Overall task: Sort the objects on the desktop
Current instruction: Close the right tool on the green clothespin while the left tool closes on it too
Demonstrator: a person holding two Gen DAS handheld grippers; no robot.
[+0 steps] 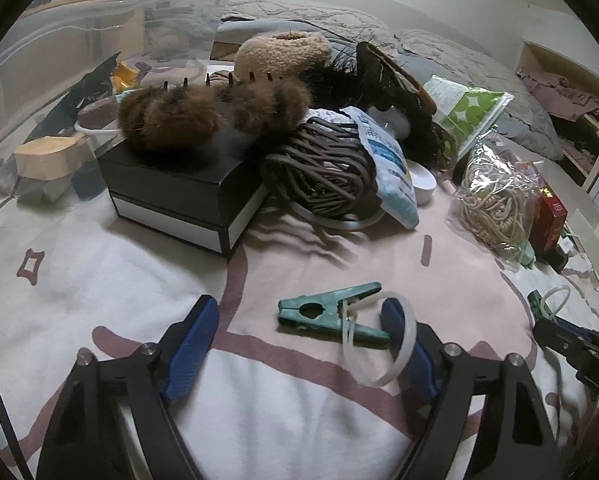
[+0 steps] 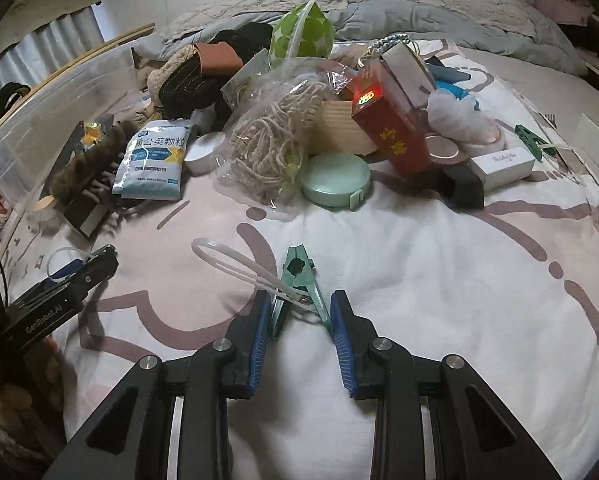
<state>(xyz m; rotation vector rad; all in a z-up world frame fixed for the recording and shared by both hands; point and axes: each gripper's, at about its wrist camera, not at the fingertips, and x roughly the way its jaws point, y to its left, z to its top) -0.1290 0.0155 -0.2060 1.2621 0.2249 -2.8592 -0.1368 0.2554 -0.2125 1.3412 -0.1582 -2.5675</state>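
A green clothes clip (image 1: 331,312) with a white plastic loop (image 1: 383,344) lies on the pink-and-white blanket (image 1: 99,264). My left gripper (image 1: 299,304) stands open around it, and the loop hangs over the right blue pad (image 1: 409,340). The left pad is apart from the clip. A second green clip (image 2: 299,276), with its own white loop (image 2: 235,264), has its two handles squeezed between the blue pads of my right gripper (image 2: 301,296), which is shut on it. Each gripper also shows at the edge of the other's view, as right gripper (image 1: 579,348) and left gripper (image 2: 87,276).
Beyond the clips lies a heap: a black box (image 1: 179,196) with a furry brown hair claw (image 1: 211,120), brown cord (image 1: 319,172), a bagged rope (image 2: 271,140), a red box (image 2: 391,120), a mint round case (image 2: 335,176) and a third green clip (image 2: 531,140). A clear plastic bin (image 2: 39,128) stands left.
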